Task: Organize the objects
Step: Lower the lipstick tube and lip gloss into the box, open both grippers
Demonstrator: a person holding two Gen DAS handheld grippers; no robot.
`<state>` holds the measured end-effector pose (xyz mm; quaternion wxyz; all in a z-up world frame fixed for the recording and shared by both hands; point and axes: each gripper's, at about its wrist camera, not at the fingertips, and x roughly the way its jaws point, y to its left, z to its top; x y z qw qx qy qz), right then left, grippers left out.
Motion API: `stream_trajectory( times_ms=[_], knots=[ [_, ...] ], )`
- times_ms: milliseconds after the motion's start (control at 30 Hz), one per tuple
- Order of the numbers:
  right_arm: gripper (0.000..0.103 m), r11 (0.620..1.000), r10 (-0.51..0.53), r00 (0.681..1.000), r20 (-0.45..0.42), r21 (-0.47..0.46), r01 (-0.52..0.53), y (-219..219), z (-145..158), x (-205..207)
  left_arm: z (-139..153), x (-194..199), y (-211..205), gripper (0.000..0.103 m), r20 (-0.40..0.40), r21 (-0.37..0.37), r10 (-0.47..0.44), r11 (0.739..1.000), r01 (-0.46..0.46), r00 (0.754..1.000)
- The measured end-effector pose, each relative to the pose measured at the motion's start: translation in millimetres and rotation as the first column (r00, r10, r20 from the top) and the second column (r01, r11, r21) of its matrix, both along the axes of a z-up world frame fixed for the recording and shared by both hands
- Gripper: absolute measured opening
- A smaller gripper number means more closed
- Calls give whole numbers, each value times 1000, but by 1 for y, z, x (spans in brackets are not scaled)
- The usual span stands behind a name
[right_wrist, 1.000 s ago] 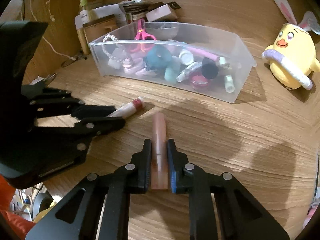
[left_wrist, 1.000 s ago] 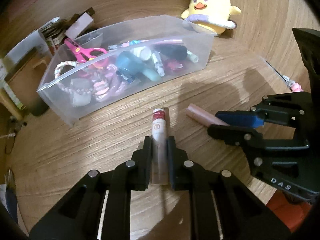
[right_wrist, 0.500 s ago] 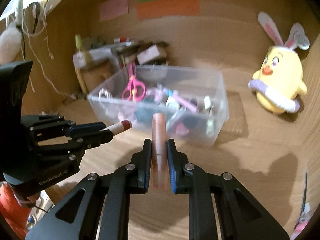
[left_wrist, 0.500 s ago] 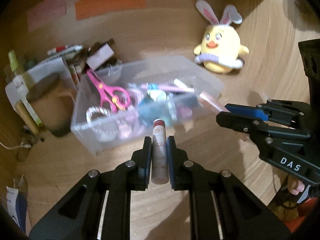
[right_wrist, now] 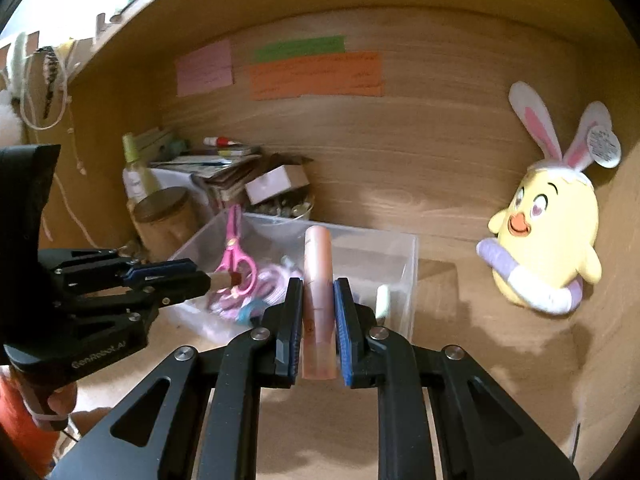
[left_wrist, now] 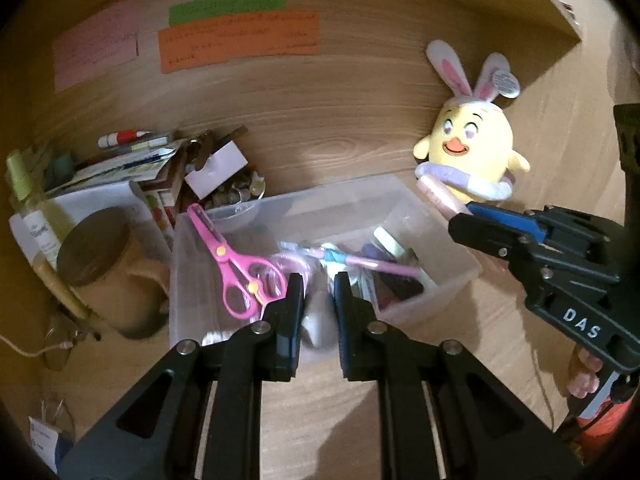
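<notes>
My left gripper (left_wrist: 319, 292) is shut on a white tube (left_wrist: 318, 326) that shows only as a blur between its fingers. In the right wrist view the left gripper (right_wrist: 202, 280) holds that red-capped tube (right_wrist: 226, 280) over the near left part of the clear bin (right_wrist: 372, 240). My right gripper (right_wrist: 318, 292) is shut on a pale pink tube (right_wrist: 318, 264), upright between the pads, in front of the bin. From the left wrist view, the right gripper (left_wrist: 460, 220) carries the pink tube (left_wrist: 438, 196) by the right end of the bin (left_wrist: 404, 200).
The bin holds pink scissors (left_wrist: 236, 268), pens and small cosmetics. A yellow plush chick (left_wrist: 468, 148) leans on the back wall at right. A brown-lidded jar (left_wrist: 96, 252), a bottle and a stack of papers (left_wrist: 132, 160) crowd the left. Coloured notes (left_wrist: 240, 36) hang on the wall.
Both grippers have lifted their tubes off the wooden tabletop and carried them toward the bin. Both views have tilted up, so the back wall and the notes now show.
</notes>
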<state>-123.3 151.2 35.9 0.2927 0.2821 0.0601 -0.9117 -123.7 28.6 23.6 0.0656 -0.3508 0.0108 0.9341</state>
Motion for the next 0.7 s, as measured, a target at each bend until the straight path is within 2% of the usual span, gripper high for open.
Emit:
stream_trajectory(
  times_ms=[133, 300, 433, 600, 700],
  knots=[
    [14, 1000, 6, 998, 56, 17, -7, -6, -11, -29, -6, -22, -1, 14, 37, 5, 9, 1000, -9, 999],
    [14, 999, 8, 989, 150, 49, -15, -15, -39, -59, -26, -45, -1, 14, 110, 27, 10, 1000, -13, 994],
    [14, 998, 21, 979, 202, 54, -33, -20, -54, -71, -37, -53, 1, 14, 140, 19, 12, 1000, -15, 990],
    [14, 996, 40, 975, 219, 71, -57, -26, -58, -69, -39, -51, 0, 16, 156, 32, 6, 999, -11, 988],
    [19, 995, 44, 977, 208, 75, -61, -24, -54, -64, -35, -45, -4, 16, 149, 51, 2, 999, -10, 989]
  ],
)
